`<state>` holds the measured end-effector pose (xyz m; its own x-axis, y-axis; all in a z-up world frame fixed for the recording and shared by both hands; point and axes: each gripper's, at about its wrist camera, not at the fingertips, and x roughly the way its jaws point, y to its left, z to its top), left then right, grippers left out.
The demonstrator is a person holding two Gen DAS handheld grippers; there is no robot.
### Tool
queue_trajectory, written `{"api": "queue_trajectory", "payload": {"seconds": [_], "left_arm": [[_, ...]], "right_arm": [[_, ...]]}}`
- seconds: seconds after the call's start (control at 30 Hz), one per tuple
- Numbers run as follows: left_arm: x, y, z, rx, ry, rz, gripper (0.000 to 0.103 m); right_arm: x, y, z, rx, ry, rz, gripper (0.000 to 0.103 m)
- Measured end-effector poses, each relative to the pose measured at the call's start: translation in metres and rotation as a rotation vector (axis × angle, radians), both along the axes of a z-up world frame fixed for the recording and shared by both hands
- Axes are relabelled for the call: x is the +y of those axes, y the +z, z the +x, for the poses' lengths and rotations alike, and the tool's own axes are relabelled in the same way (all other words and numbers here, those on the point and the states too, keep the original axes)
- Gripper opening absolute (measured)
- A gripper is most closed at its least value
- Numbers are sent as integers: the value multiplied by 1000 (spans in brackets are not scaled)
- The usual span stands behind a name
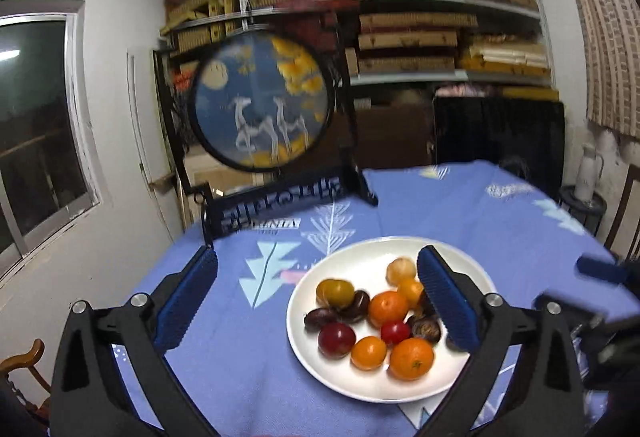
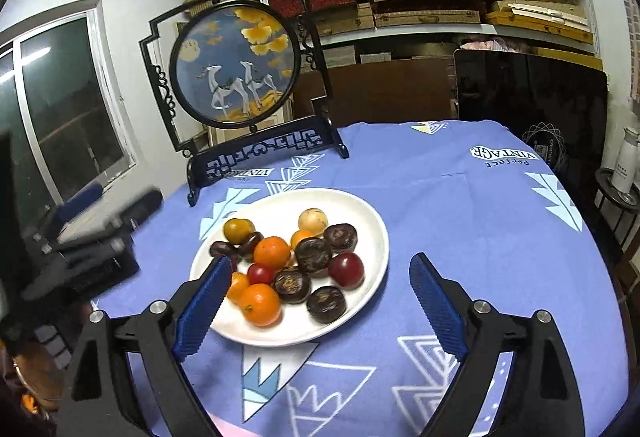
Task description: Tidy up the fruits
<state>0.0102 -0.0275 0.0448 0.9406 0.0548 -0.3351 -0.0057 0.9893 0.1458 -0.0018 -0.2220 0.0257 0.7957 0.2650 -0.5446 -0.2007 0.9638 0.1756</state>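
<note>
Left wrist view: the left gripper hangs spread and empty over the white plate near the tablecloth's near edge; round fruits could roll if nudged.

Right wrist view: the right gripper, also spread and empty, risks clipping the plate rim.
</note>
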Motion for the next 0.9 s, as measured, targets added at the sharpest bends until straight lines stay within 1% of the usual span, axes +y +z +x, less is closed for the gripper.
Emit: {"api": "queue_trajectory", "payload": {"seconds": [0.1, 0.2, 0.43, 0.53, 0.6, 0.7, 0.9], "left_arm": [[-2, 5, -6, 1, -8, -4, 98], [-7, 6, -8, 10, -16, 14, 98], [-13, 0, -3, 58, -50, 0, 98], [-14, -4, 0, 94, -74, -15, 98], [-14, -6, 1, 95, -78, -23, 98], [-16, -7, 1, 90, -74, -5, 98], [-18, -12, 8, 110, -74, -5, 98]], "right_arm": [[2, -3, -7, 2, 9, 0, 91], [2, -2, -12, -6, 4, 3, 91], [0, -5, -14, 5, -1, 6, 92], [0, -9, -12, 10, -2, 3, 92], [0, -11, -11, 19, -2, 6, 92], [0, -16, -8, 32, -1, 7, 92], [7, -22, -5, 47, 12, -24, 92]]}}
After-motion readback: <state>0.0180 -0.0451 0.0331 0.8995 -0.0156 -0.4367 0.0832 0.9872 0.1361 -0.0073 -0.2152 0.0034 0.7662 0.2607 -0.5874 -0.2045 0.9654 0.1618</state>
